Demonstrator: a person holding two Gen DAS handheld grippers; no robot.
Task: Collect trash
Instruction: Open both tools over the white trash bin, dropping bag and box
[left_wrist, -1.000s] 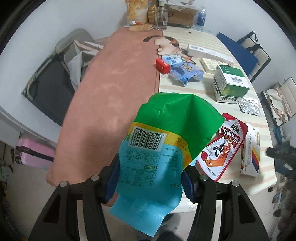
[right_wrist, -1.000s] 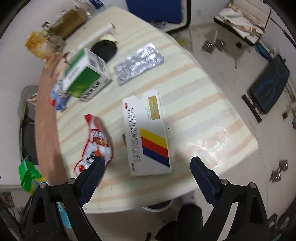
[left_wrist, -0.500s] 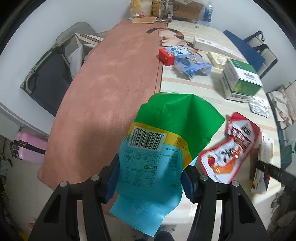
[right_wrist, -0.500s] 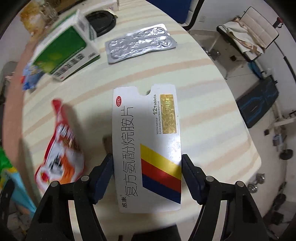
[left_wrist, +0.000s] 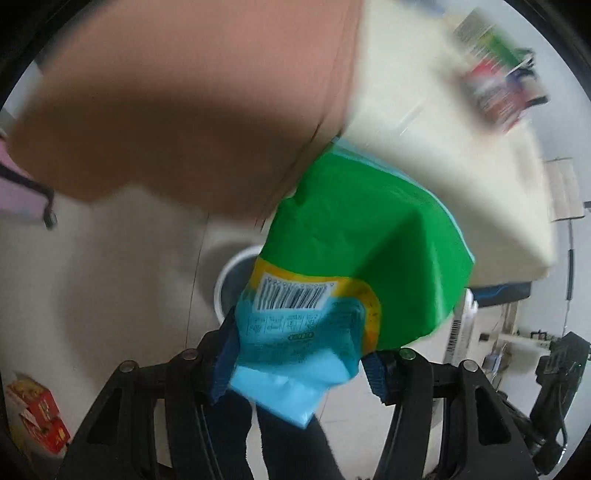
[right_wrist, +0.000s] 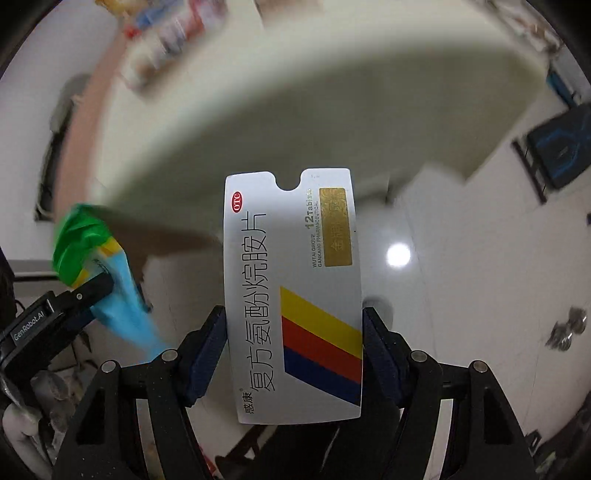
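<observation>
The left claw (left_wrist: 299, 363) pinches a snack bag (left_wrist: 354, 266), the right claw (right_wrist: 293, 360) a pill box (right_wrist: 291, 295); a loose release past the desk (left_wrist: 424, 122) edge could miss the bin (left_wrist: 231, 273).

I see glossy plastic wrapper (left_wrist: 354, 258) | smooth coated-card medicine box (right_wrist: 291, 295) with shiny gold foil patch | matt black plastic gripper frames | glossy floor tiles (right_wrist: 461, 258)
</observation>
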